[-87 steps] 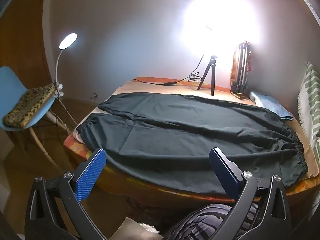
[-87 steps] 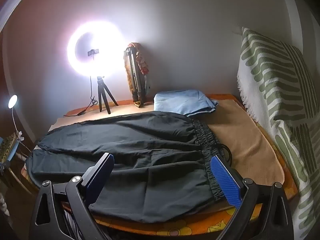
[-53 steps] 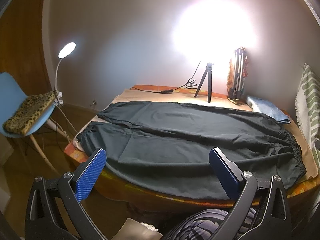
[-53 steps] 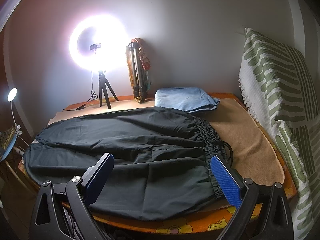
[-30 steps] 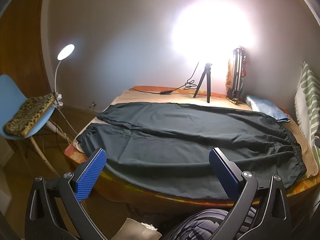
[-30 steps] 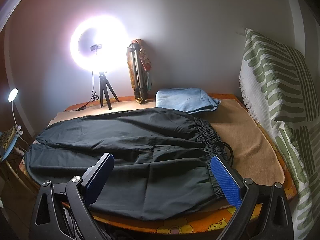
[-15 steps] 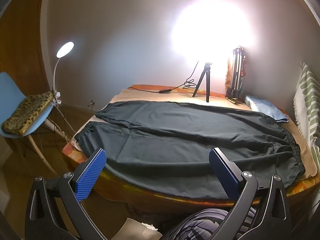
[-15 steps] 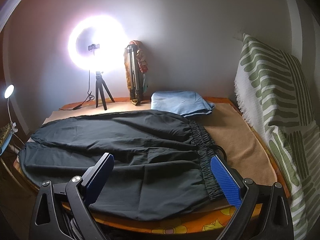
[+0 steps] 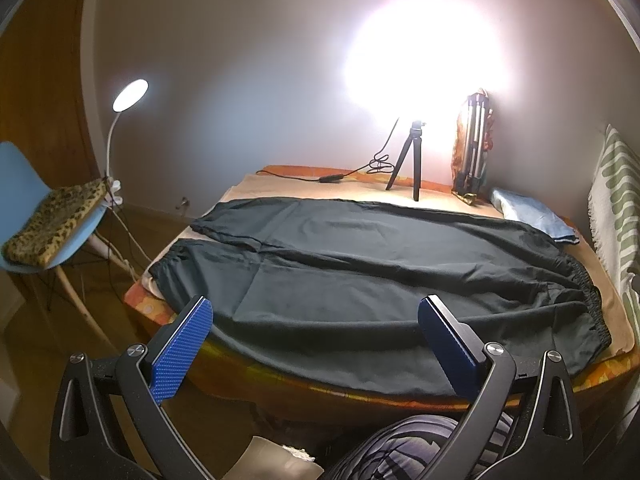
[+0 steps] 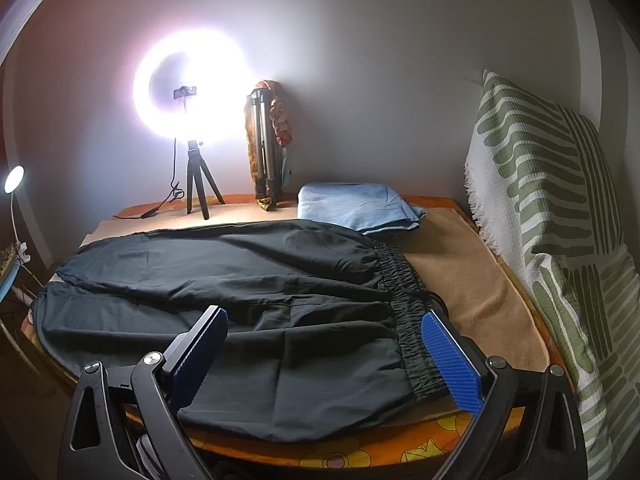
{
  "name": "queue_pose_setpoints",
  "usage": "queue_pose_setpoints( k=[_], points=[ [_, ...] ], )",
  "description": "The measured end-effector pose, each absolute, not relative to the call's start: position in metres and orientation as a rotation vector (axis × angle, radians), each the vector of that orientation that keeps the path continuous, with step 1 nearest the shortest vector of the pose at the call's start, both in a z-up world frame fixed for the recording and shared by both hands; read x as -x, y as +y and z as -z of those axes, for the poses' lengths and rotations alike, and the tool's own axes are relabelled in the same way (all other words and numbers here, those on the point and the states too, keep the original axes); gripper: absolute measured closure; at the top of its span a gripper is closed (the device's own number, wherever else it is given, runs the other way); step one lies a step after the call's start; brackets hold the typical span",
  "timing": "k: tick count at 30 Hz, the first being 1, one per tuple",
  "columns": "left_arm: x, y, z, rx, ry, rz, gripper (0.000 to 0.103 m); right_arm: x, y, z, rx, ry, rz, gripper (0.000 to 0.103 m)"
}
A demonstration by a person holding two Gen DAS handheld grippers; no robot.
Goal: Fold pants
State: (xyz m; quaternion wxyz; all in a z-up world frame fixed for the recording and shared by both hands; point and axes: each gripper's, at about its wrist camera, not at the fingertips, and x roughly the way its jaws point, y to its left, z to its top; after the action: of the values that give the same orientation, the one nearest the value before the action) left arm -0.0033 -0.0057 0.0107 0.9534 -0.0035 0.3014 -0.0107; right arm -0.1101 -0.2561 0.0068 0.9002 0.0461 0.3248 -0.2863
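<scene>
Dark green pants [image 9: 360, 276] lie flat across the table, legs side by side pointing left, elastic waistband [image 10: 404, 304] at the right. My left gripper [image 9: 316, 320] is open, held in front of the table's near edge, short of the near leg. My right gripper [image 10: 324, 336] is open too, hovering over the near hip part of the pants [image 10: 248, 300], its right finger [image 10: 450, 360] close to the waistband's near corner. Neither gripper holds anything.
The table [image 10: 472, 280] carries a tan cloth over an orange flowered cover. At the back stand a lit ring light on a small tripod [image 10: 196, 184], a folded tripod [image 10: 266, 152] and folded light-blue cloth [image 10: 356, 206]. A green-patterned throw [image 10: 552, 208] is at right. A blue chair [image 9: 36, 216] with a desk lamp stands left.
Both views have shifted only a little. The right gripper has drifted slightly right and closer to the waistband. The pants have not moved, and both grippers stay open.
</scene>
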Motion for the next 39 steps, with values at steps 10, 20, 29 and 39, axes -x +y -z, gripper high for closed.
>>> queue_pose_setpoints(
  k=[10, 20, 29, 39],
  points=[
    [0.003, -0.003, -0.008, 0.015, 0.617, 0.016, 0.001, 0.112, -0.255, -0.004, -0.099, 0.671, 0.585, 0.004],
    [0.004, 0.003, -0.006, 0.018, 0.62, 0.014, 0.001, 0.112, -0.251, -0.005, -0.096, 0.669, 0.573, 0.004],
    [0.003, 0.036, 0.003, 0.04, 0.63, -0.032, 0.001, 0.109, -0.242, -0.009, -0.075, 0.648, 0.521, 0.004],
    [0.005, 0.086, 0.007, 0.102, 0.606, -0.03, 0.001, 0.111, -0.236, -0.021, -0.035, 0.617, 0.485, 0.004]
  ],
)
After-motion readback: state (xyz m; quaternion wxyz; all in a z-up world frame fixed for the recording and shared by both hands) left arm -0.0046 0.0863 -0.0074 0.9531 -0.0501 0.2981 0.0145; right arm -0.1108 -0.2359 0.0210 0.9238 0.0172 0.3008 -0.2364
